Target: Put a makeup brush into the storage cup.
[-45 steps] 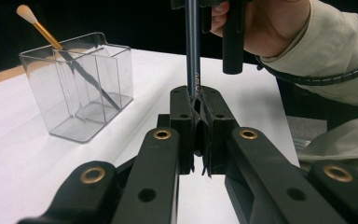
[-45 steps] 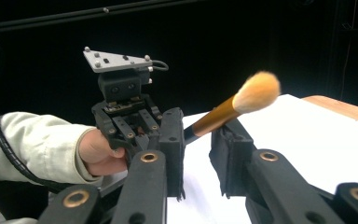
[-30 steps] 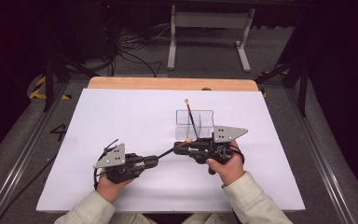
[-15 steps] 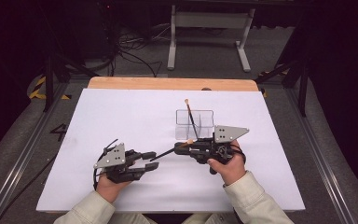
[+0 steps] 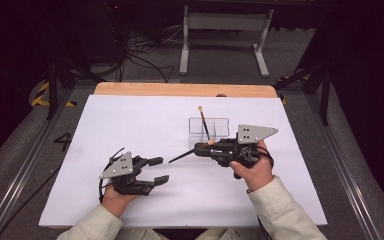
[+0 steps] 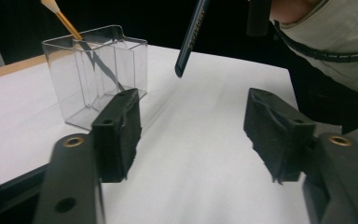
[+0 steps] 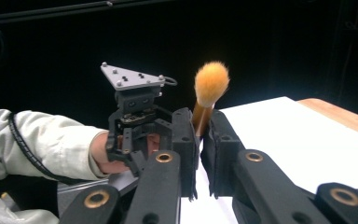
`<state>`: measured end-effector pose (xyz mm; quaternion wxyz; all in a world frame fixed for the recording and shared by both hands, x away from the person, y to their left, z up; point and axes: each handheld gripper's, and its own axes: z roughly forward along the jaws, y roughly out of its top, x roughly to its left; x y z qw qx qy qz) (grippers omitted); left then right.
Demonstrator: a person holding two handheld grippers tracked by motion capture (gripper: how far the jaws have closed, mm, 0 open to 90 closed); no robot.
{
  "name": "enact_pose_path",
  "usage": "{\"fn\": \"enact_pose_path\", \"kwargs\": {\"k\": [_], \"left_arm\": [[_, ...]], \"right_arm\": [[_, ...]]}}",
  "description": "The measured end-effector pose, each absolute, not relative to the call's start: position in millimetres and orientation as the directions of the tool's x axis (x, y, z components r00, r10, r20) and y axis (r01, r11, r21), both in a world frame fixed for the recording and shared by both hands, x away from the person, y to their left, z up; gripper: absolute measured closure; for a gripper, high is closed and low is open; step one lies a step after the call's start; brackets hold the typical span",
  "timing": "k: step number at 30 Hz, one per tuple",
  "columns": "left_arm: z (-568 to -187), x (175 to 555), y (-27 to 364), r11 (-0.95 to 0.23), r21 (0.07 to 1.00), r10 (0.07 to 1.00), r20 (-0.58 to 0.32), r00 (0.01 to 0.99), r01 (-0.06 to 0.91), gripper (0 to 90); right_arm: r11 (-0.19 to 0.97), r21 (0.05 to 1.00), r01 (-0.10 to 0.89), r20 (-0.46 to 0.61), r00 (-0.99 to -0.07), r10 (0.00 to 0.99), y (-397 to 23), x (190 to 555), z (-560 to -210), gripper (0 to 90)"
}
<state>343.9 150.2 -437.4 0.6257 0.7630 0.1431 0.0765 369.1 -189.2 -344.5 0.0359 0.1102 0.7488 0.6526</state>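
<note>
Black jaws of the right gripper (image 5: pixel 200 148) pinch a brush (image 7: pixel 208 91) just below its orange bristles, its dark handle slanting over the white table (image 5: pixel 130 120) near the clear holder (image 5: pixel 209 126). Left gripper (image 5: pixel 159 169) has just been opening, nothing between its jaws.

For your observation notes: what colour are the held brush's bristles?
Orange-yellow bristles, best in the right gripper view.
</note>
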Motion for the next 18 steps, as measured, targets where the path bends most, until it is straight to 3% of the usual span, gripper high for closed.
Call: {"fn": "enact_pose_path", "kwargs": {"k": [18], "left_arm": [[-439.0,345.6,150.4,-0.175,0.973,0.329,-0.084,0.941,0.148,24.5]], "right_arm": [[0.167,0.981,0.095,0.039,-0.951,0.308,-210.6,375.9,-306.1,84.1]]}}
